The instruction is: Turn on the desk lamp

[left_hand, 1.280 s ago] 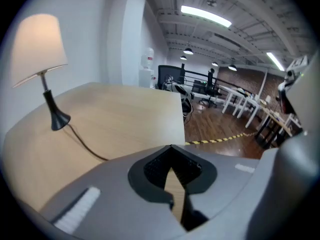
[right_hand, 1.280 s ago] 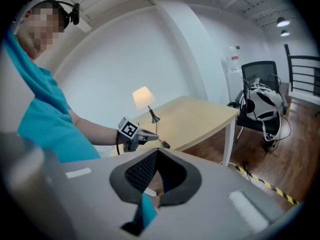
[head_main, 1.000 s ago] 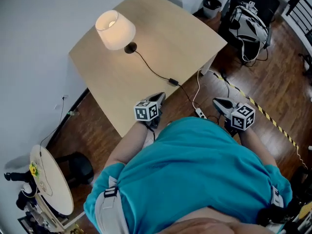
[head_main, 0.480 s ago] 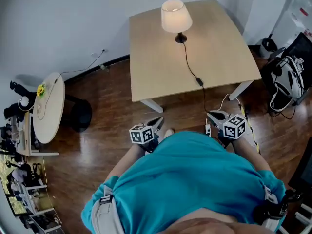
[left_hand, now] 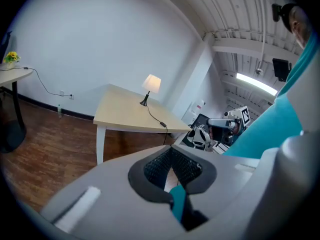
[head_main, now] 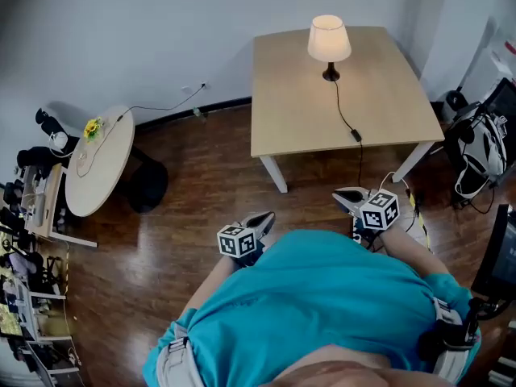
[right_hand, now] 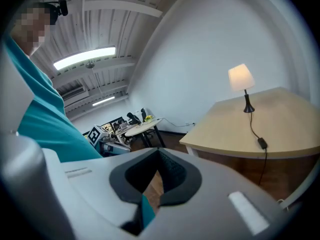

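The desk lamp [head_main: 329, 39] with a white shade stands lit near the far edge of the light wooden table [head_main: 282, 111]. Its black cord runs toward me to an inline switch [head_main: 355, 135] close to the table's front edge. Both grippers hang over the wooden floor, well short of the table and held close to my body. My left gripper [head_main: 260, 221] and right gripper [head_main: 345, 197] are shut with nothing in them. The lamp [left_hand: 151, 84] appears far off in the left gripper view, and the lamp [right_hand: 241, 78] and switch [right_hand: 260, 143] in the right gripper view.
A round side table [head_main: 101, 164] with yellow flowers and a black stool [head_main: 145, 185] stand at the left. Shelves of clutter [head_main: 24, 297] line the far left. A bag [head_main: 476, 156] and cables lie right of the table, with striped tape [head_main: 417, 218] on the floor.
I have backed away from the table: it and the lamp now lie farther off. Both grippers, earlier at the table's front edge, are now over the floor. The lamp stays lit.
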A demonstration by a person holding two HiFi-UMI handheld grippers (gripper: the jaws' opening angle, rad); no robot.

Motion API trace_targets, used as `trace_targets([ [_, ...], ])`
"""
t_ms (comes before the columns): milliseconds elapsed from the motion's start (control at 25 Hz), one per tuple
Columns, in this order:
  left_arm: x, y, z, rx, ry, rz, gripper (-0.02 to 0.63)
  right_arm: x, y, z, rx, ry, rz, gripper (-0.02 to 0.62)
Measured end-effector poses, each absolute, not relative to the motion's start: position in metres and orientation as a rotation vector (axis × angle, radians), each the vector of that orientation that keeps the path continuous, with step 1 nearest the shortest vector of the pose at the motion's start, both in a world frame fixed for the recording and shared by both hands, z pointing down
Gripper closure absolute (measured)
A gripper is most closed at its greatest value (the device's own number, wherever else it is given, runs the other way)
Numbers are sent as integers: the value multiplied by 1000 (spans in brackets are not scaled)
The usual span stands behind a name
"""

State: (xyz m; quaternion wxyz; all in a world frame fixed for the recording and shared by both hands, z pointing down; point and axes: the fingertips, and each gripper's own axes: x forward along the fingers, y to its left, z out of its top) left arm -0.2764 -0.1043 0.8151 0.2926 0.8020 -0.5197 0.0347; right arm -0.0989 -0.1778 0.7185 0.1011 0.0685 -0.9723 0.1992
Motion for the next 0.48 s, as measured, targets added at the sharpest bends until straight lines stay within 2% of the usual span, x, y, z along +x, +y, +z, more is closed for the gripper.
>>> trace_targets([
  [320, -352, 74, 825, 2123, -1274, 22, 604, -176, 3, 717, 285, -2809, 636, 594],
  [480, -342, 122, 824, 2149, -1211, -8, 604, -161, 61, 699, 349, -2808, 601, 594],
])
